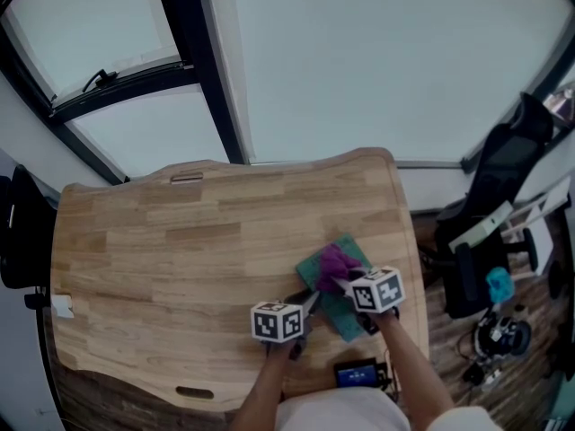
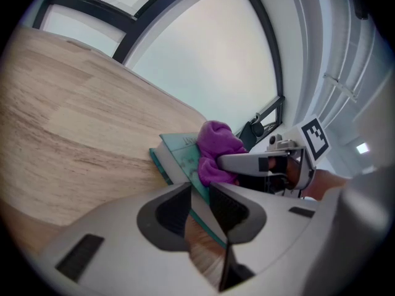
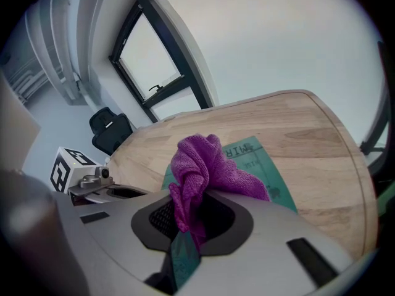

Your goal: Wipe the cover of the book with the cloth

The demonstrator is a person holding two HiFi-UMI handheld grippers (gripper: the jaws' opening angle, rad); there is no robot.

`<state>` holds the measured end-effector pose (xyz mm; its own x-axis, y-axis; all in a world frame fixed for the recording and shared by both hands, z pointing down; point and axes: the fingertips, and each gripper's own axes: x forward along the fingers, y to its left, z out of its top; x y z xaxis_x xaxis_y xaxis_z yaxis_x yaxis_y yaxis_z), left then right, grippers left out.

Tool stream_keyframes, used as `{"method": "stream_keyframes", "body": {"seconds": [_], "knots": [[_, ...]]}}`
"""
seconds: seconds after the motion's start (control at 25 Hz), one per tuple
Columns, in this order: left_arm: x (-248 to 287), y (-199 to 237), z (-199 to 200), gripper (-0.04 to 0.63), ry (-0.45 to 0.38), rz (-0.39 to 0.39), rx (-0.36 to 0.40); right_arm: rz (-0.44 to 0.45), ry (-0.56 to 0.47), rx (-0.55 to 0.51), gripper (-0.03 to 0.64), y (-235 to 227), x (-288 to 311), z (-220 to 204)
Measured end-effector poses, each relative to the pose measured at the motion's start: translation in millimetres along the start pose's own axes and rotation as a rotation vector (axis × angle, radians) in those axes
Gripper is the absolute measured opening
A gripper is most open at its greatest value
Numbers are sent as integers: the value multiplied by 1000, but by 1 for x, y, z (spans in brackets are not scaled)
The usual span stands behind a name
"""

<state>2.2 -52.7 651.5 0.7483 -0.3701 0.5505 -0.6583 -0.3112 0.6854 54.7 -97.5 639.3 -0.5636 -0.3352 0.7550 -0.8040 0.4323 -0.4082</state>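
A teal book (image 1: pixel 344 314) lies flat near the front right of the wooden table (image 1: pixel 180 259). A purple cloth (image 1: pixel 336 261) is bunched on its cover. My right gripper (image 1: pixel 342 282) is shut on the cloth (image 3: pixel 203 165), which spills out over its jaws (image 3: pixel 194 205) onto the book (image 3: pixel 265 165). My left gripper (image 1: pixel 309 304) is at the book's near-left edge. In the left gripper view its jaws (image 2: pixel 199 190) stand slightly apart and straddle that edge of the book (image 2: pixel 182 150), with bare wood showing beside it. The cloth (image 2: pixel 216 150) sits just beyond.
A dark flat device (image 1: pixel 357 373) lies at the table's front edge by the person's body. A small white thing (image 1: pixel 61 305) sits at the left edge. A black chair (image 1: pixel 18 232) stands to the left, and another chair with gear (image 1: pixel 503 187) to the right.
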Motion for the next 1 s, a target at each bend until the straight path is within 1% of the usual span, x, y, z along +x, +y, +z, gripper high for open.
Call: {"method": "stream_keyframes", "body": {"seconds": [0.2,0.4,1.0], "knots": [[0,2,0,95,3,8,2,-2,-2,23,46,-3,-11,-17],[-2,-3,8,95,-14,0,15,-11,0,36,46,-5,-21,-33],[-2,-1,9,95,-20,9,26,-33,0,55,46,-5,-41,-67]]}}
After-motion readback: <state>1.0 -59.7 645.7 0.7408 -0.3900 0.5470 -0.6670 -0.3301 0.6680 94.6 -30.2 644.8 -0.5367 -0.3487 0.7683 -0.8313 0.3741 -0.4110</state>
